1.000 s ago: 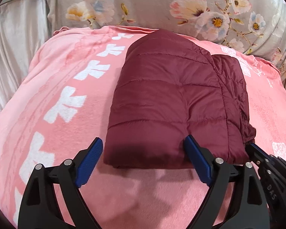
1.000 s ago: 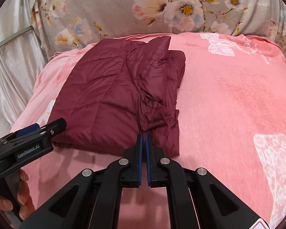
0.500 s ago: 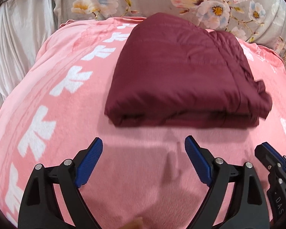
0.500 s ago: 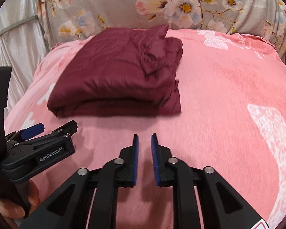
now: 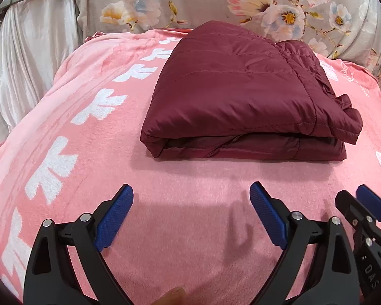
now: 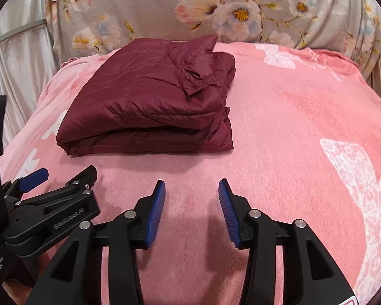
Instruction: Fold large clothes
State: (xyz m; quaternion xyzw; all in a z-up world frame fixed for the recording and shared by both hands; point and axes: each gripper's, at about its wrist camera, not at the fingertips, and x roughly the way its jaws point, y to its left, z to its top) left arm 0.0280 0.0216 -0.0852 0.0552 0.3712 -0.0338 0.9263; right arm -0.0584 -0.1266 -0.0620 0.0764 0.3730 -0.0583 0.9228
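Observation:
A dark red quilted jacket [image 5: 236,94] lies folded into a thick rectangle on the pink blanket [image 5: 190,190]; it also shows in the right wrist view [image 6: 152,101], left of centre. My left gripper [image 5: 191,198] is open and empty, a short way in front of the jacket's near edge. My right gripper [image 6: 191,193] is open and empty, in front of the jacket's near right corner. The right gripper's tip shows at the lower right of the left wrist view [image 5: 363,203]. The left gripper shows at the lower left of the right wrist view [image 6: 50,203].
The pink blanket with white patterns [image 6: 304,139] covers the bed. A grey floral pillow or cover [image 5: 216,0] stands along the far edge. A pale satin curtain [image 5: 33,63] hangs at the left.
Both grippers have drawn back from the jacket's near edge toward me. The right gripper, shut a second ago, has opened. The jacket lies still and folded.

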